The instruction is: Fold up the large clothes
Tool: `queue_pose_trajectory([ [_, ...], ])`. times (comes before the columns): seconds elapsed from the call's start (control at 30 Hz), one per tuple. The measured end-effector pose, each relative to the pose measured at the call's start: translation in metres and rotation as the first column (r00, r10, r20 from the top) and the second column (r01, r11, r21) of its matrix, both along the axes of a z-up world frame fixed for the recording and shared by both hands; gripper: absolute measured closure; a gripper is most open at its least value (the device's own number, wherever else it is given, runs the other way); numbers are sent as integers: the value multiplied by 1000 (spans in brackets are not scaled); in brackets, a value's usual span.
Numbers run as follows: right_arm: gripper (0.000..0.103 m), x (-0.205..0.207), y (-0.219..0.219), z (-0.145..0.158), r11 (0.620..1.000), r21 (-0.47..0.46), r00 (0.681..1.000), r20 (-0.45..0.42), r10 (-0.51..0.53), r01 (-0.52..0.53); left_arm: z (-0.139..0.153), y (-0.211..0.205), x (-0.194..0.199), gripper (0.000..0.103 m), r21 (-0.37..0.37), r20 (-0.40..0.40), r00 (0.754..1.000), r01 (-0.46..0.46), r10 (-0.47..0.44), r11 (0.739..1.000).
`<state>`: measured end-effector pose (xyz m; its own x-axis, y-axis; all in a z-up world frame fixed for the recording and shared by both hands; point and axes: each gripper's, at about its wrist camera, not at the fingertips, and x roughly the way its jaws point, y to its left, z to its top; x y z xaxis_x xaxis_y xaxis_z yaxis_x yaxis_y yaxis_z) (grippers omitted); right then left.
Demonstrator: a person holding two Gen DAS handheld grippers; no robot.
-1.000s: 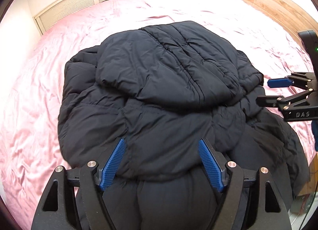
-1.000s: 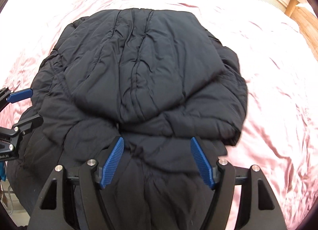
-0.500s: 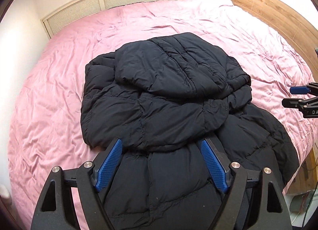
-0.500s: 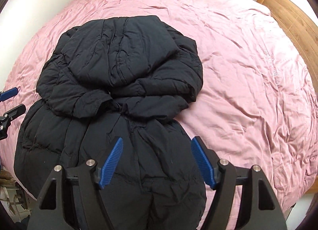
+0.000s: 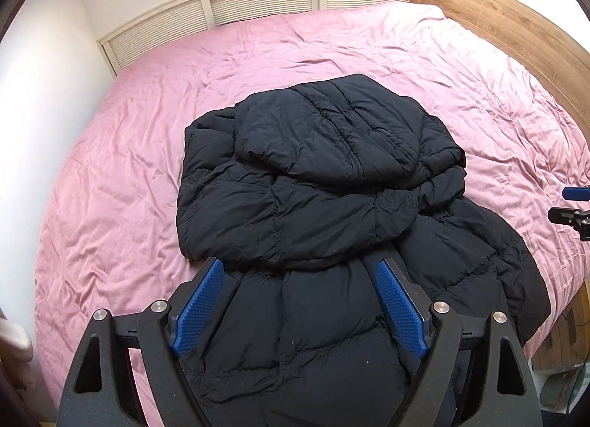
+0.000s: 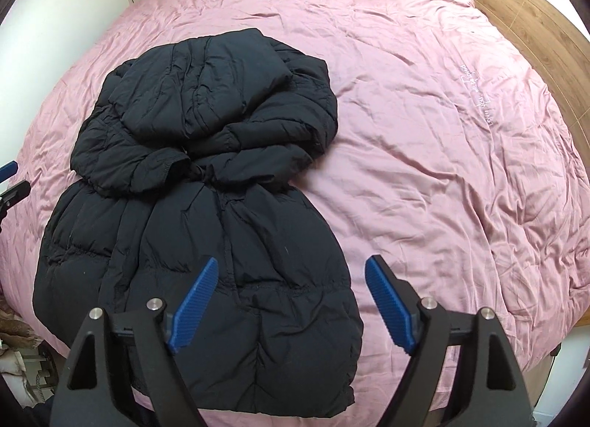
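The left gripper (image 5: 298, 301) pointed steeply down over the near end of the black puffer coat (image 5: 332, 213), its blue-padded jaws spread wide with nothing pinched between them; the coat's lower body merely showed through the gap at the bottom centre of the left wrist view. The right gripper (image 6: 289, 303) was angled down likewise, jaws wide and empty, its left pad over the coat's hem and its right pad over bare pink bedspread (image 6: 442, 131). The coat (image 6: 206, 176) lay flat on the bedspread, in the left half of the right wrist view and in the middle of the left wrist view, with its hood and sleeves folded inward over the chest. A wooden headboard (image 5: 516, 32) ran along the upper right, and slatted white panels (image 5: 258, 2) across the top. Both sets of jaws had just been opening, with no cloth between the pads. Compared with a second earlier, the coat looked smaller and farther off in both views, far more of the bedspread showed around it, and the right gripper's tips (image 5: 575, 205) sat at the far right edge of the left wrist view instead of beside the coat.
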<state>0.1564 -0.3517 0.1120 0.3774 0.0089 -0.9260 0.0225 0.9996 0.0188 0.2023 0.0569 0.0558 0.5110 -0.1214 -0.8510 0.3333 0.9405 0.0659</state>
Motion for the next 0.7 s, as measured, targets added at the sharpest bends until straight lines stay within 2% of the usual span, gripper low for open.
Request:
queue_pose_trajectory([
  [0.3, 13, -26, -50, -1, 998, 2, 998, -13, -55, 55, -1, -8, -13, 18, 20, -14, 998, -57, 58, 998],
  [0.57, 11, -49, -90, -4, 994, -8, 993, -30, -111, 111, -3, -8, -24, 17, 44, -23, 996, -89, 90, 995],
  [0.7, 11, -57, -103, -3, 990, -2, 990, -24, -139, 139, -8, 6, -29, 17, 42, -52, 990, -126, 128, 991],
])
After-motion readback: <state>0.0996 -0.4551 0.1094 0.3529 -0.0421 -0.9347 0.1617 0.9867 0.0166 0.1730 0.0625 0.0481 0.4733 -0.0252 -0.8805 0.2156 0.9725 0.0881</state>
